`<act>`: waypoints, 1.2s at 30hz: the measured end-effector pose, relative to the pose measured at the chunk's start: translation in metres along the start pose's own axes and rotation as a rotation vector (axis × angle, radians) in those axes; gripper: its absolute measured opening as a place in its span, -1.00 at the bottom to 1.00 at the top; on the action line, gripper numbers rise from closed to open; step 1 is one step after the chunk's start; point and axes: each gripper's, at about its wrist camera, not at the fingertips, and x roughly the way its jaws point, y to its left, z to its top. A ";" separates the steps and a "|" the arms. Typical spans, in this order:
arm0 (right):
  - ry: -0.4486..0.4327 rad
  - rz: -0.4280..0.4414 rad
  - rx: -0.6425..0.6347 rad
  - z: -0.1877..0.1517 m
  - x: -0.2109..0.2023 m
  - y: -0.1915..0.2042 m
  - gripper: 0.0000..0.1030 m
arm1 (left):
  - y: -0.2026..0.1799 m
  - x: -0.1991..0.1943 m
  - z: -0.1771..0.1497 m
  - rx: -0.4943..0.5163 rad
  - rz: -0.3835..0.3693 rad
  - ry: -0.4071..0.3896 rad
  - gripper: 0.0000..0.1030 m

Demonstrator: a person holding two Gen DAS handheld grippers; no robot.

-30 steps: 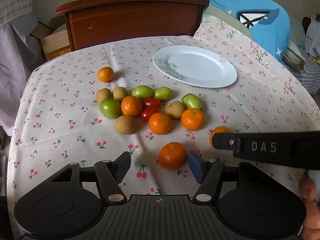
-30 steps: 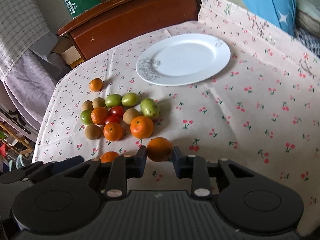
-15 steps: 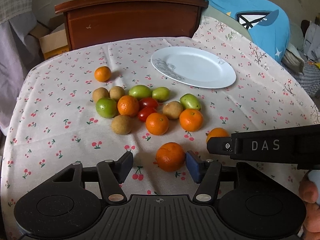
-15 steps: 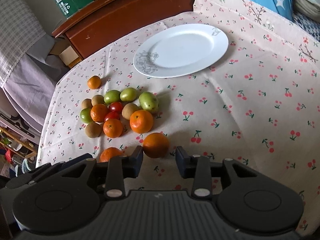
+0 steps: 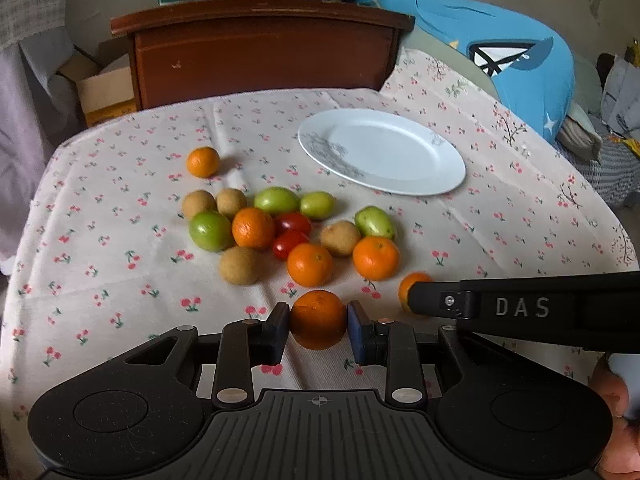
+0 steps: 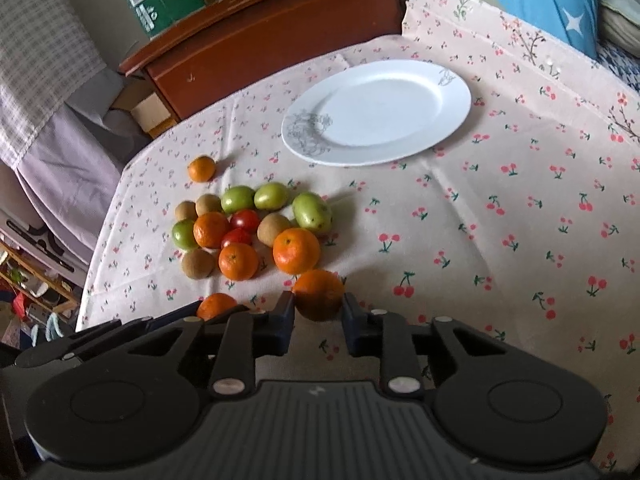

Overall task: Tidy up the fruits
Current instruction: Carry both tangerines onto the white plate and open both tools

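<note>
My left gripper is closing, and its pads press both sides of a mandarin on the cherry-print tablecloth. My right gripper is shut on another mandarin just to the right. One of its fingers crosses the left wrist view and half hides that fruit. Beyond both lies a cluster of mandarins, green fruits, brown fruits and two cherry tomatoes. A white plate lies empty behind the cluster to the right.
A lone mandarin sits apart at the back left. A brown wooden headboard stands behind the table, with a blue cushion to its right. The cloth's left edge drops off beside shelves and clutter.
The left jaws have come together from wide apart onto the near mandarin. The right jaws widened a little, then shut on their mandarin. Neither hand has shifted.
</note>
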 end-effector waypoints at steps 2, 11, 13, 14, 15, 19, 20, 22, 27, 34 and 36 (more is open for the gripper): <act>-0.005 0.005 0.007 0.001 -0.002 -0.001 -0.54 | 0.000 0.000 0.002 0.000 0.006 0.000 -0.45; -0.013 0.008 0.009 0.003 -0.003 -0.001 -0.56 | 0.013 -0.002 0.010 -0.066 0.007 0.004 -0.45; -0.015 0.008 0.010 0.002 -0.003 -0.001 -0.56 | 0.015 0.000 0.008 -0.067 0.029 0.016 -0.45; -0.016 0.009 0.014 0.002 -0.003 -0.001 -0.53 | 0.017 0.000 0.007 -0.071 0.033 0.020 -0.45; -0.015 0.011 0.018 0.002 -0.002 -0.002 -0.49 | 0.018 0.001 0.006 -0.076 0.037 0.023 -0.45; 0.006 0.023 0.021 0.002 0.001 0.000 -0.39 | 0.019 0.002 0.005 -0.075 0.058 0.027 -0.45; 0.012 0.022 0.013 0.001 0.002 0.001 -0.38 | 0.019 0.002 0.004 -0.077 0.062 0.029 -0.45; 0.022 0.021 -0.006 0.000 0.004 0.003 -0.37 | 0.019 0.003 0.003 -0.080 0.067 0.034 -0.45; 0.038 0.020 -0.039 -0.005 0.011 0.009 -0.42 | 0.020 0.006 0.000 -0.081 0.083 0.042 -0.45; 0.012 -0.019 -0.126 -0.008 0.008 0.020 -0.43 | 0.020 0.003 0.001 -0.078 0.097 0.029 -0.45; 0.001 -0.038 -0.134 -0.006 0.007 0.021 -0.43 | 0.021 0.001 0.004 -0.086 0.090 0.022 -0.45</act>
